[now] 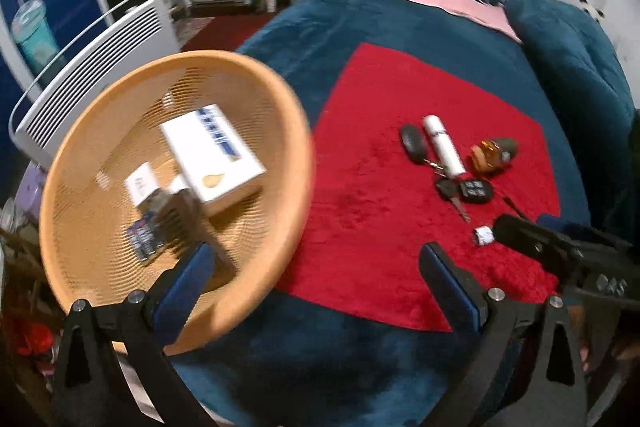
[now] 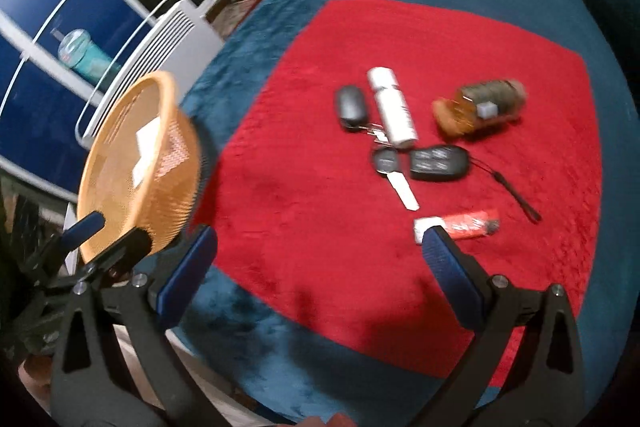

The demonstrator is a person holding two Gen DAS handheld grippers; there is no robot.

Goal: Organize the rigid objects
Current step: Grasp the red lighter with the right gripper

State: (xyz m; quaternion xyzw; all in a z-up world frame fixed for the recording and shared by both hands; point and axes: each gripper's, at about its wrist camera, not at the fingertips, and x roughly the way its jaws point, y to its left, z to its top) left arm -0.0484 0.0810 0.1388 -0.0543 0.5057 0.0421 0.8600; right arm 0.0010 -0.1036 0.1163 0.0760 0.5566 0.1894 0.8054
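Mid-sort: both tongs gape empty, left tongs (image 1: 316,267) at the part-filled basket (image 1: 276,99), right tongs (image 2: 320,247) facing the red tube (image 2: 466,225) at two o'clock on the bed's red mat (image 2: 300,207), probably next to be pinched.

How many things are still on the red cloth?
5: a key bunch, a white tube touching it, an amber bottle to the right, a red tube nearest, and a black strap. Others may be hidden.
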